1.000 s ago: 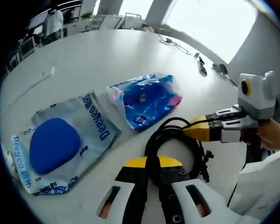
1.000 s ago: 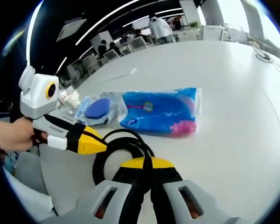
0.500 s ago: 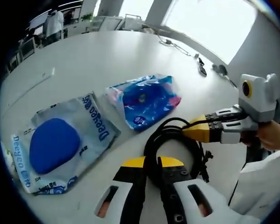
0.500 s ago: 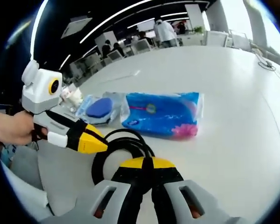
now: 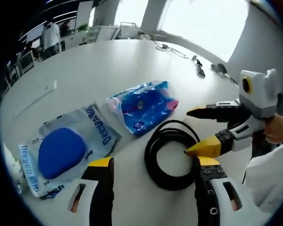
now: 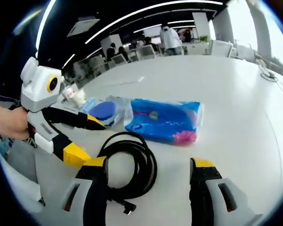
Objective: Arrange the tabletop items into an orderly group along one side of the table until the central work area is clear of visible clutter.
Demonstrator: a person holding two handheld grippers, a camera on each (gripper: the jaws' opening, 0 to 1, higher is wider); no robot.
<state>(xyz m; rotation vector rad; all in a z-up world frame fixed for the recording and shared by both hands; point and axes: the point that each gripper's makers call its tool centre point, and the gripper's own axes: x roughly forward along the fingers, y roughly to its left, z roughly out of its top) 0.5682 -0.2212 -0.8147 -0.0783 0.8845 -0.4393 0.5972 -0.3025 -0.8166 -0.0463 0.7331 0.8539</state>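
Worktop bare and wide beyond the two packets. Near edge crowded: cable coil lies between both spread tools, left tool straddling it, right tool at its rim. Blue packet just beside coil; pad packet next along.

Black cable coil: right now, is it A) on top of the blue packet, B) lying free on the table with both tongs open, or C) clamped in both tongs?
B: the black cable coil lies flat on the table, and both tongs stand spread apart.
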